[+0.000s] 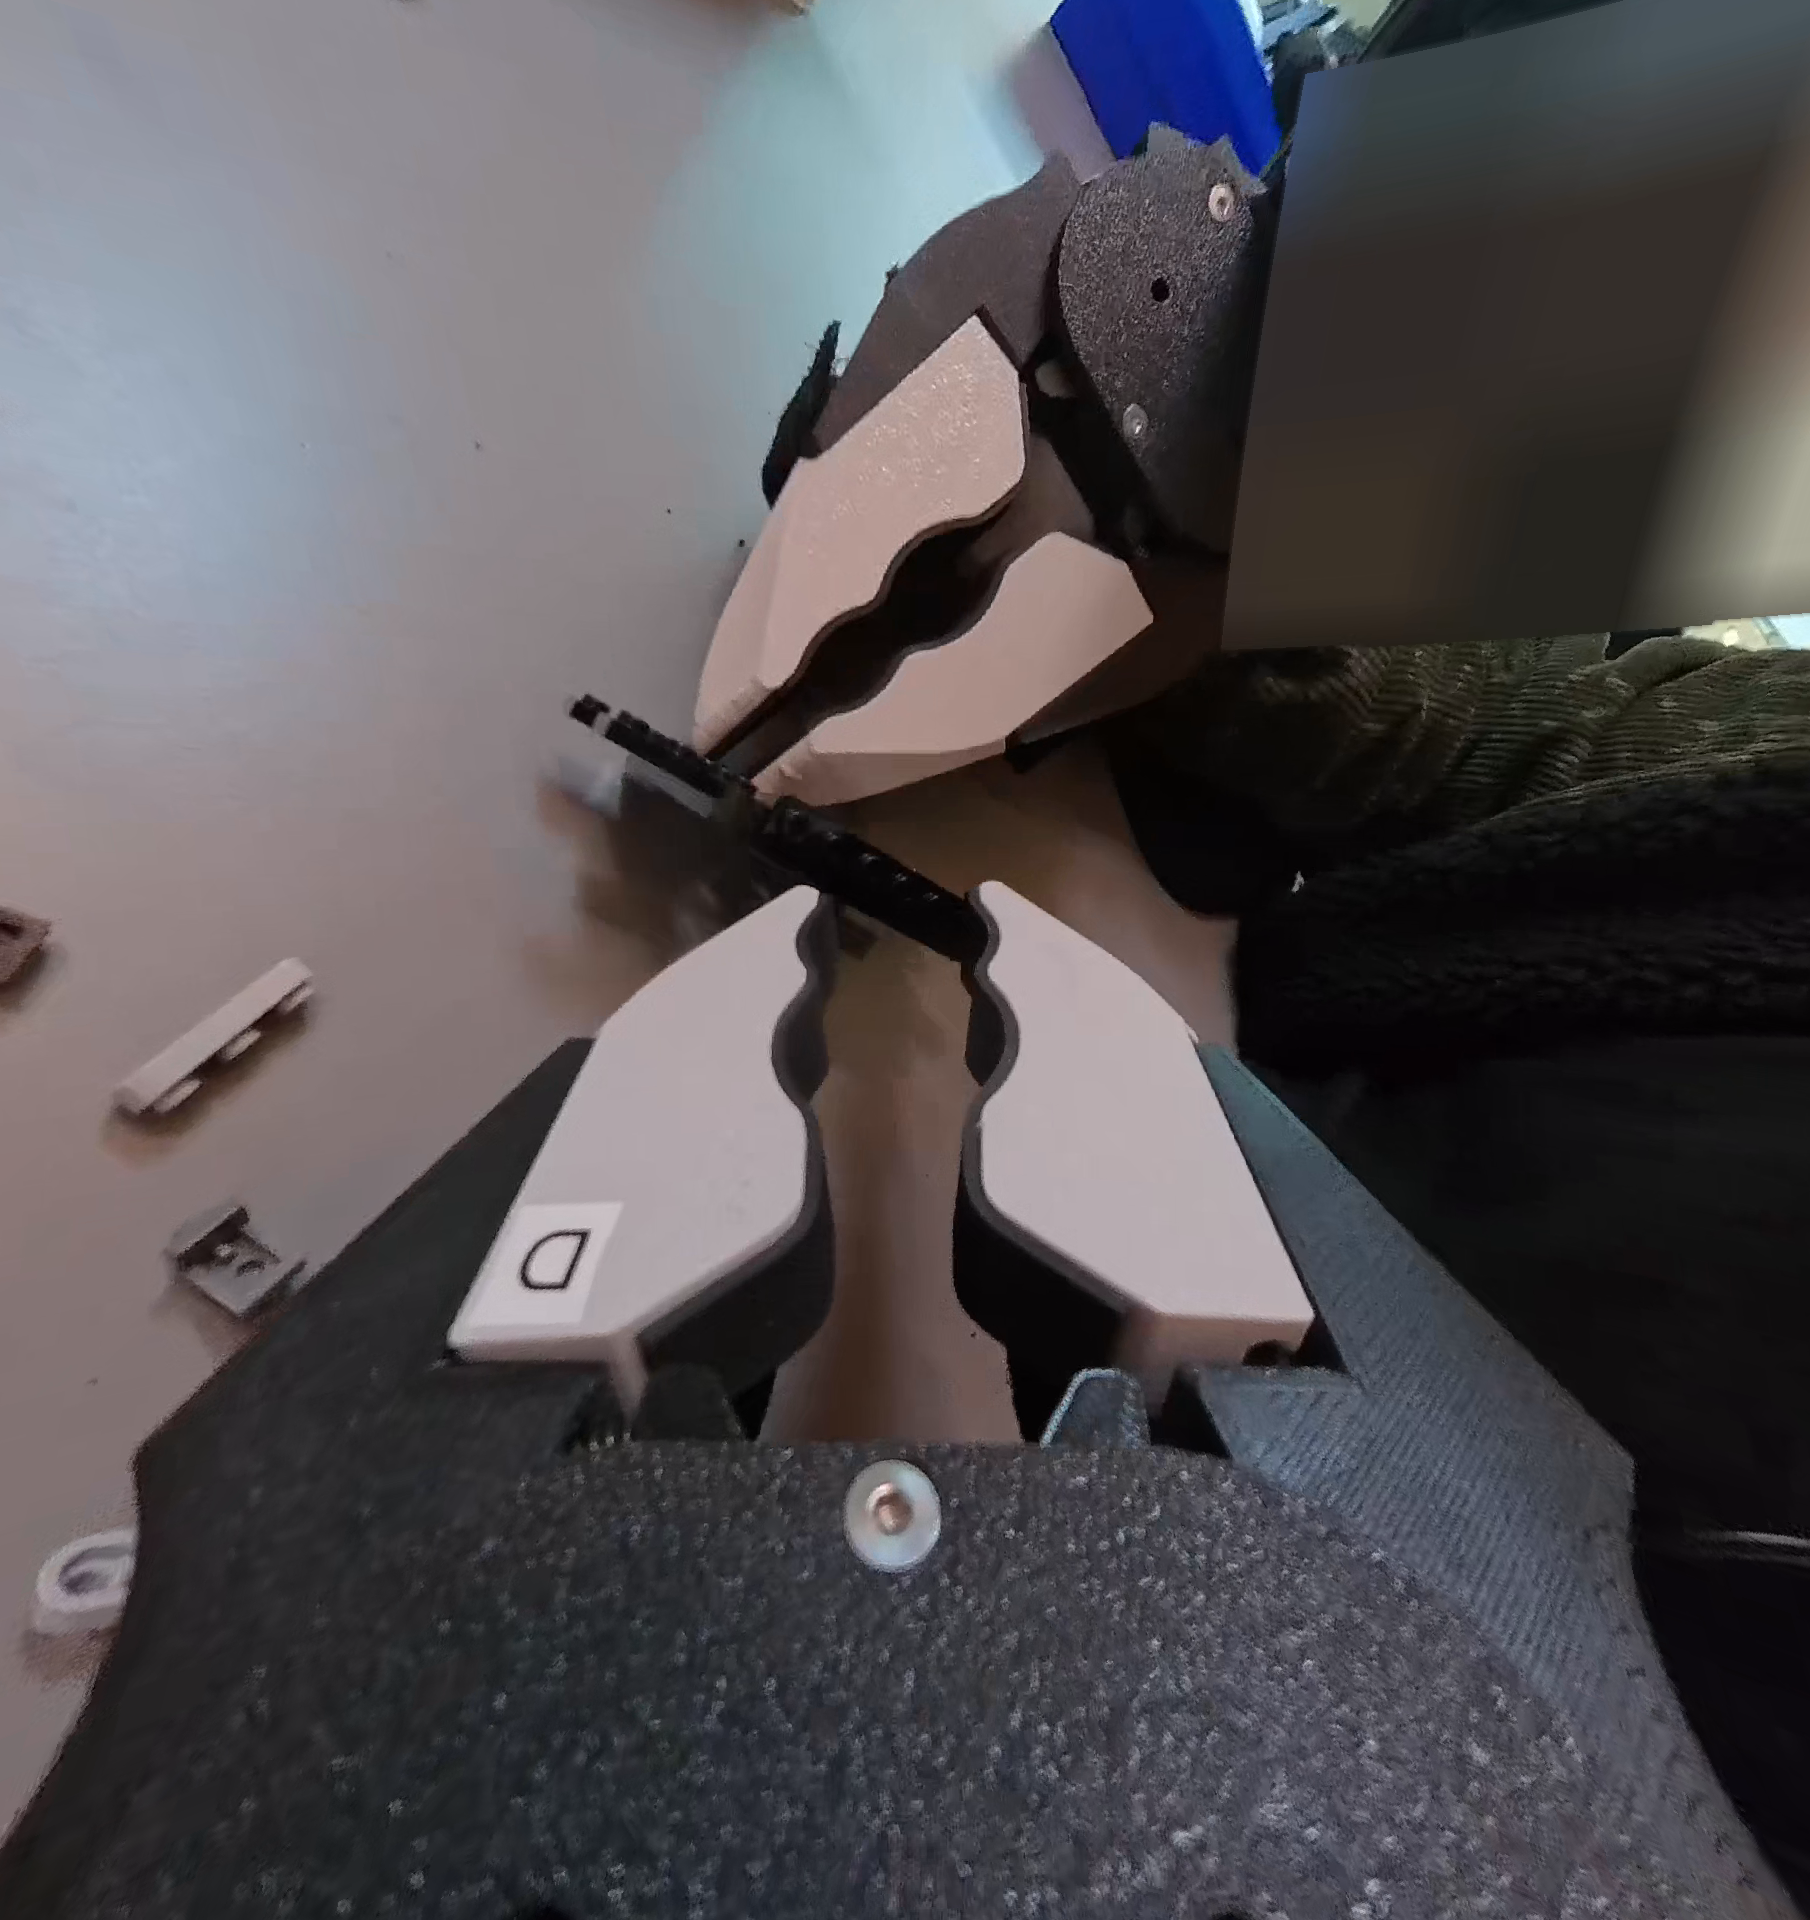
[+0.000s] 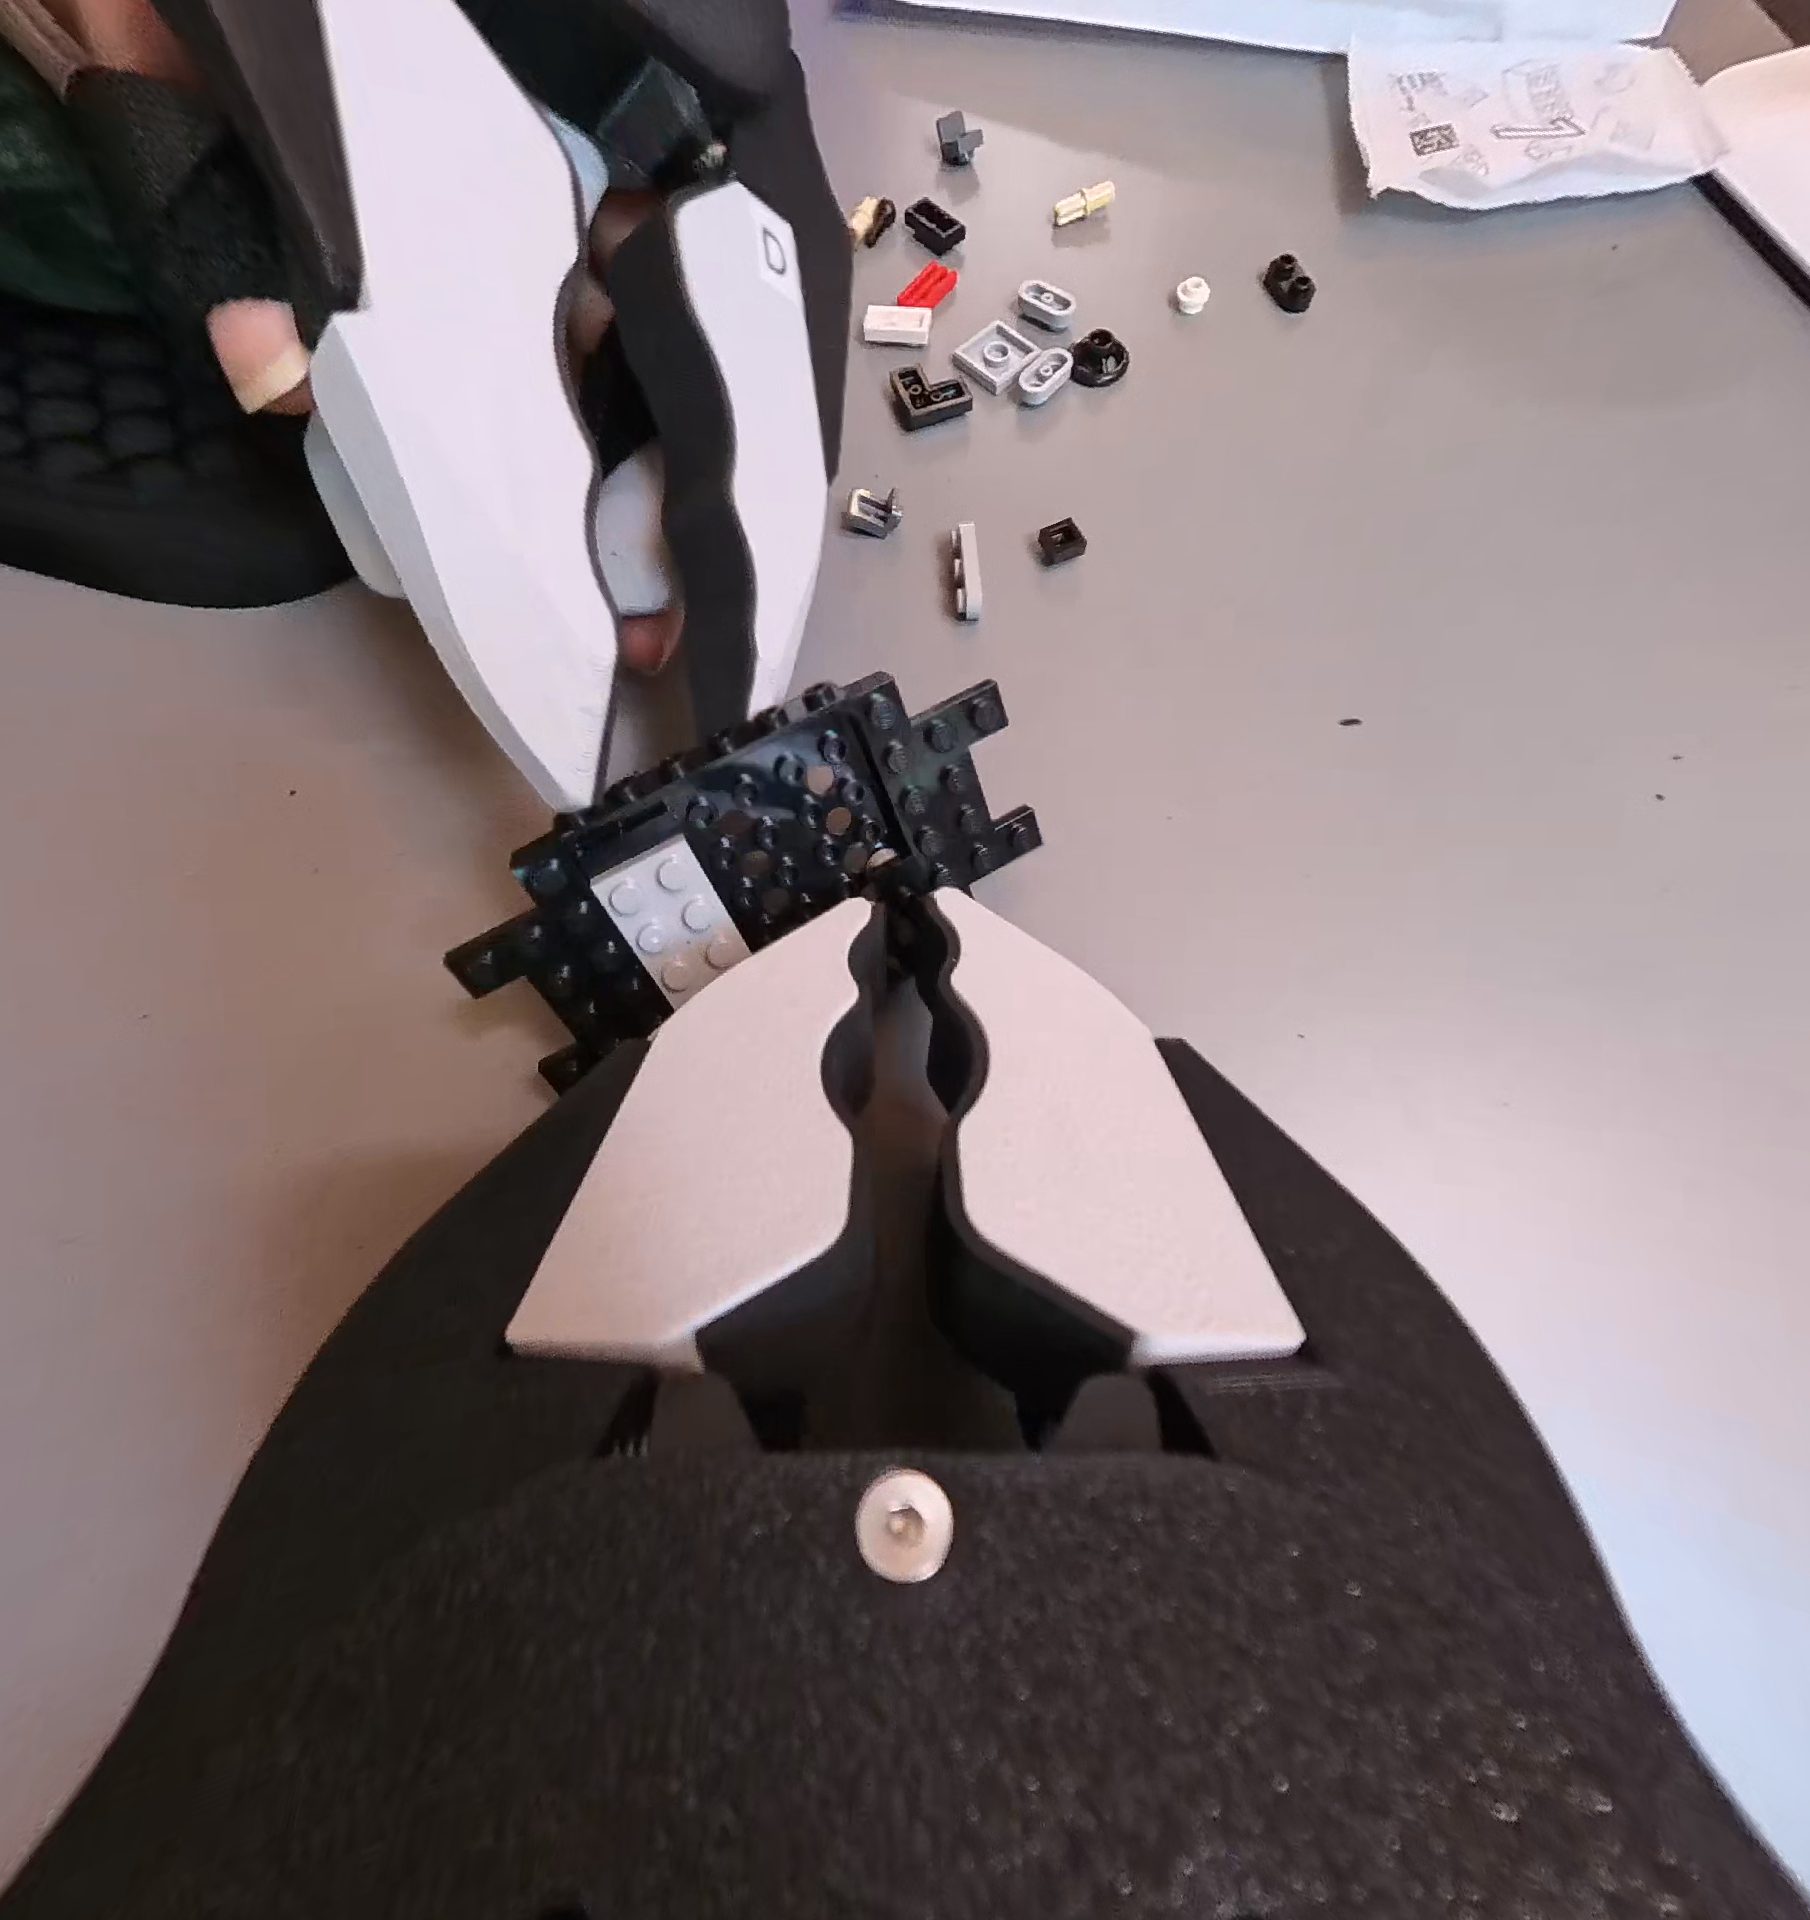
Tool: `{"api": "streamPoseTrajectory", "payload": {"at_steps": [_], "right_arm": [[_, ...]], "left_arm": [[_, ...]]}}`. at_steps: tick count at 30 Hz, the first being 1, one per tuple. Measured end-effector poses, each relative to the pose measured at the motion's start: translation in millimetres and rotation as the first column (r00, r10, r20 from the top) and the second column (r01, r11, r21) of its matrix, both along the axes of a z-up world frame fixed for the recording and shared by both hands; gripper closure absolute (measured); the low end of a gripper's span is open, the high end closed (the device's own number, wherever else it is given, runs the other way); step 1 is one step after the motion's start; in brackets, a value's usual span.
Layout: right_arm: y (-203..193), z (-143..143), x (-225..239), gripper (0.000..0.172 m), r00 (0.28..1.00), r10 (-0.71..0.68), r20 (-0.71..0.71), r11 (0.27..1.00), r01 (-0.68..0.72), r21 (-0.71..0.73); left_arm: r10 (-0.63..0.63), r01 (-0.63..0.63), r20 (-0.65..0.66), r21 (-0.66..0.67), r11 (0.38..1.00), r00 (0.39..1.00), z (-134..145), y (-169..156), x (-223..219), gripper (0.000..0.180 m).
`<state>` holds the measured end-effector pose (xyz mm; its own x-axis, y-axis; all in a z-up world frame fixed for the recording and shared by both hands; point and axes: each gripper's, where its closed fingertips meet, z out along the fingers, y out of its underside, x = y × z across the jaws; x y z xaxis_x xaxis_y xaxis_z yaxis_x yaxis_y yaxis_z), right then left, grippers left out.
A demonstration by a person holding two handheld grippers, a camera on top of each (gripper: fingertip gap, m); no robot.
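The left hand-held gripper point(image 1: 896, 914) clamps the far edge of the black studded plate assembly point(image 2: 776, 831), steadying it tilted above the grey surface point(image 2: 1400, 831). The right hand-held gripper point(image 2: 906, 904), jaws nearly closed, pinches a small black piece at the assembly's near edge. Loose bricks point(image 2: 1005, 343) lie toward one o'clock.

Both wrist views close over their own fingers, facing each other, sharing the black brick plate point(image 2: 766, 831) between them
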<state>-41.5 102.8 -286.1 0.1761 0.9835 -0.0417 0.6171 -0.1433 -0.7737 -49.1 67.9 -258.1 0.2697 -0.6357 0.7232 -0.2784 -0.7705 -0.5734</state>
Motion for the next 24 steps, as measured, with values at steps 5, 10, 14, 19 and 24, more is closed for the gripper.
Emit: {"api": "streamPoseTrajectory", "payload": {"at_steps": [5, 10, 14, 19, 24], "right_arm": [[-3.0, -0.2, -2.0, 0.165, 1.0, 0.018, 0.014, 0.998, -0.018, 0.057], [-6.0, 0.0, -2.7, 0.163, 1.0, 0.009, 0.008, 0.999, -0.01, 0.032], [-7.4, -1.3, -2.4, 0.16, 0.999, 0.017, 0.035, 0.998, -0.019, 0.06], [-11.8, -2.2, -5.6, 0.16, 0.997, 0.035, 0.066, 0.992, -0.042, 0.118], [-12.3, -0.3, -6.3, 0.158, 0.998, 0.012, 0.058, 0.994, -0.018, 0.104]], "left_arm": [[-0.008, 0.009, 0.019, -0.051, 0.999, 1.0, -0.5, -0.9, 6.1, 0.156], [-0.006, 0.008, 0.019, -0.081, 0.997, 1.0, -1.2, -1.1, 6.6, 0.152], [-0.033, 0.049, 0.109, -0.147, 0.988, 0.993, 10.3, -7.8, 6.3, 0.148], [-0.003, 0.023, 0.094, -0.207, 0.978, 0.996, 3.1, -3.5, 2.2, 0.143], [0.014, -0.005, 0.045, -0.204, 0.979, 0.999, -3.2, -1.2, 1.6, 0.148]]}}
